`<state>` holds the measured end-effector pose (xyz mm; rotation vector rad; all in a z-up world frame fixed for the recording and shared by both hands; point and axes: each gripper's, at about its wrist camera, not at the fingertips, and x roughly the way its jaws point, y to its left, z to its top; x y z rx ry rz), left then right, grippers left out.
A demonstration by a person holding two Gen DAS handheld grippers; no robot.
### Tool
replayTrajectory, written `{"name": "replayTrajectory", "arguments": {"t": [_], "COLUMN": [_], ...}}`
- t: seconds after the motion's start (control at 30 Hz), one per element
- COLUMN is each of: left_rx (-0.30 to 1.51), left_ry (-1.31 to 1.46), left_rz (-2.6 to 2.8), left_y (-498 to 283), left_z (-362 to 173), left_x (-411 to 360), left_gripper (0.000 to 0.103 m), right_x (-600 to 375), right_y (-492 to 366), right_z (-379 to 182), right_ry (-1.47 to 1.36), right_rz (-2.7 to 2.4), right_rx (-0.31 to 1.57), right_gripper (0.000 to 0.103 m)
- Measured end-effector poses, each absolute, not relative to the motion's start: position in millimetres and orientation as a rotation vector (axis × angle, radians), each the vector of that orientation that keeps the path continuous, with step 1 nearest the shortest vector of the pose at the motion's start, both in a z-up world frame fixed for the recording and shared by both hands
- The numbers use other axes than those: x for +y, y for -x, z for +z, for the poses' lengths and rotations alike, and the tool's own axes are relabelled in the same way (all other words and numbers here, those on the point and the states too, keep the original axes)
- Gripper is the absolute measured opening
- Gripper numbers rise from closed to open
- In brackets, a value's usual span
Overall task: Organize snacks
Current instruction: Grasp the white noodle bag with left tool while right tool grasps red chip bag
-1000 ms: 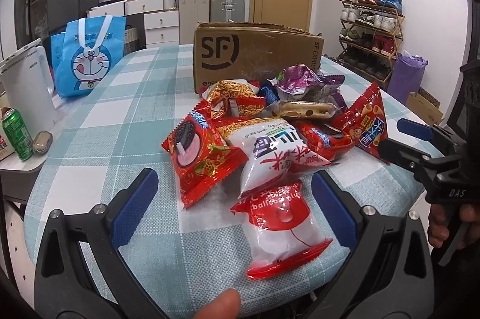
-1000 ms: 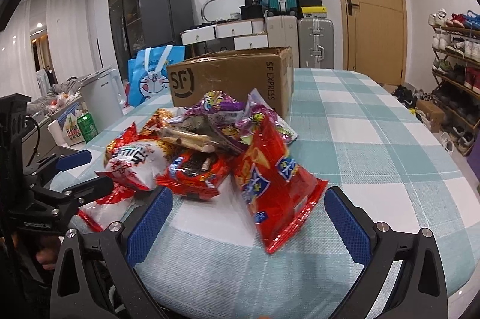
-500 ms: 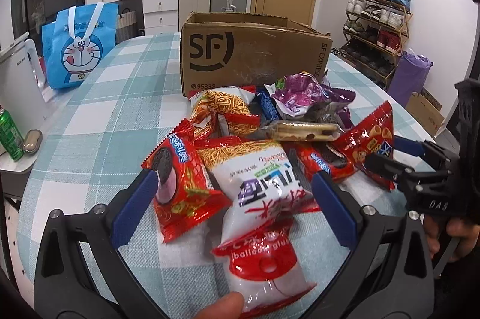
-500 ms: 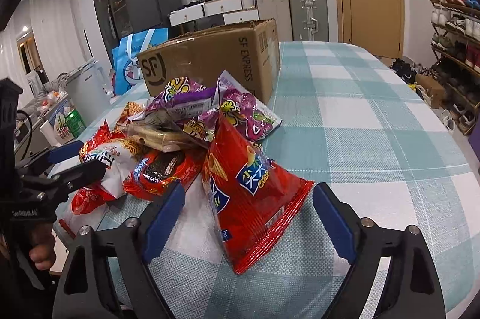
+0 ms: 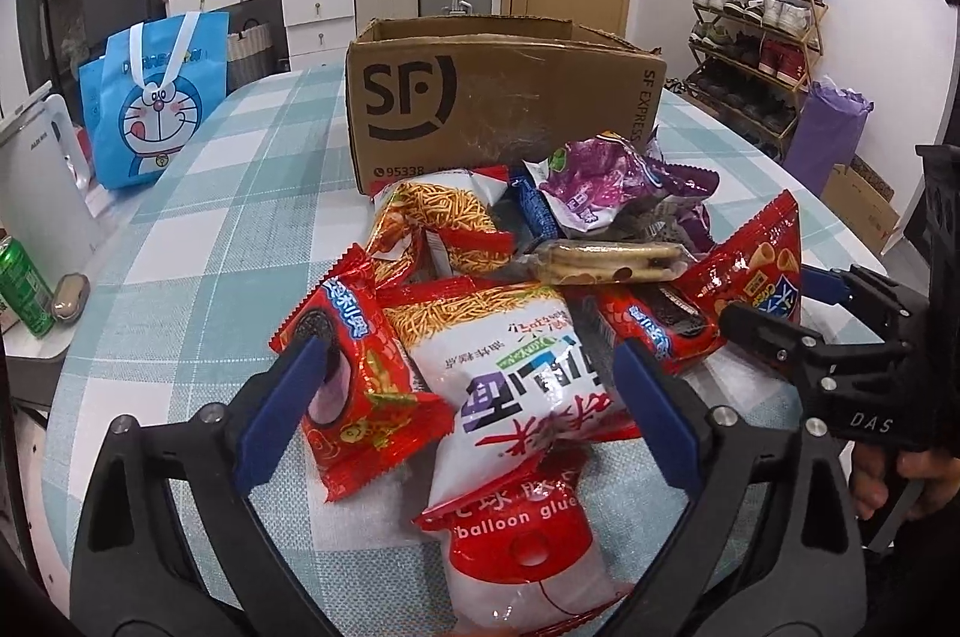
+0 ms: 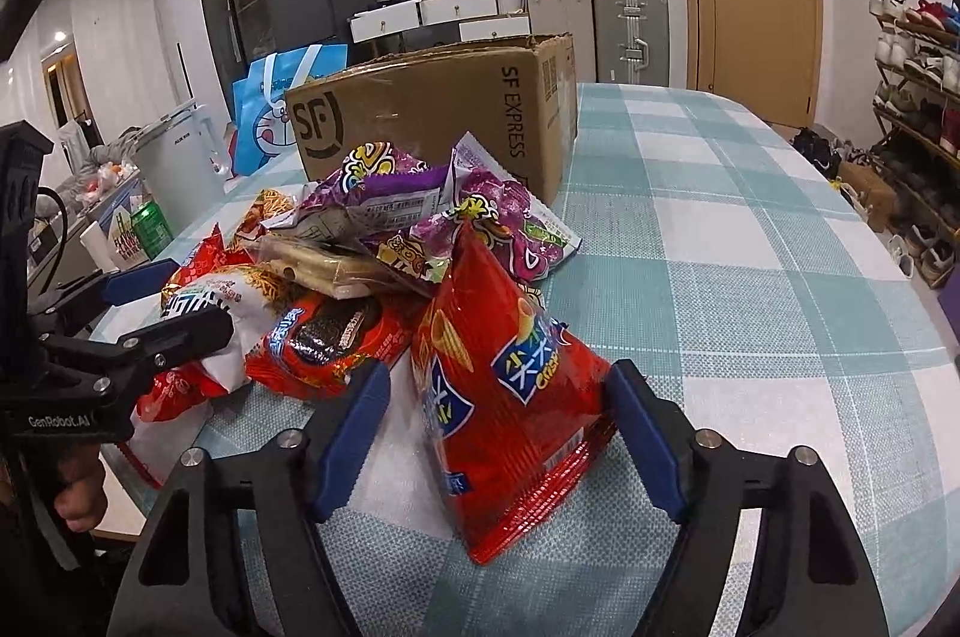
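On the checked tablecloth [image 6: 750,229] my right gripper [image 6: 498,433] had been closing around the red cone-snack bag [image 6: 504,397], right pad touching, left just clear. My left gripper [image 5: 468,409], narrowing too, straddled the white noodle bag [image 5: 516,379] (two Oreo packs flanked it). One cardboard box [image 5: 504,97] stood behind; the right side lay open.

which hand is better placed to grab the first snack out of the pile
Right. Its hand-held gripper, jaws just closing, brackets the lone red chip bag. The left hand-held gripper straddles two overlapping packets.
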<state>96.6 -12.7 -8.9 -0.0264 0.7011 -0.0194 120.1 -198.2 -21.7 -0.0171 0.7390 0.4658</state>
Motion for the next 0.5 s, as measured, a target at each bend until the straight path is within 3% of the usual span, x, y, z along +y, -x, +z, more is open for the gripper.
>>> {"name": "replayTrajectory", "arguments": {"t": [0.17, 0.27, 0.4, 0.5], "left_rx": [0.679, 0.683, 0.684, 0.69], "left_ry": [-0.002, -0.023, -0.037, -0.047], "left_rz": [-0.037, -0.046, -0.061, -0.071], "left_y": [-86.9, -81.4, -75.5, -76.4], "left_z": [-6.8, -6.2, -6.4, -7.4], "left_x": [-14.0, -16.7, -18.5, -21.4], "left_gripper": [0.077, 0.072, 0.071, 0.08], "right_x": [-199.1, -200.0, -200.9, -200.9], "right_y": [-117.3, -113.6, -110.2, -109.9], "right_z": [-25.1, -23.5, -22.5, -22.7], "right_ry": [0.037, 0.037, 0.029, 0.026], "right_rz": [0.453, 0.456, 0.461, 0.462], "right_rx": [0.747, 0.739, 0.731, 0.729], "right_gripper": [0.058, 0.053, 0.052, 0.052]}}
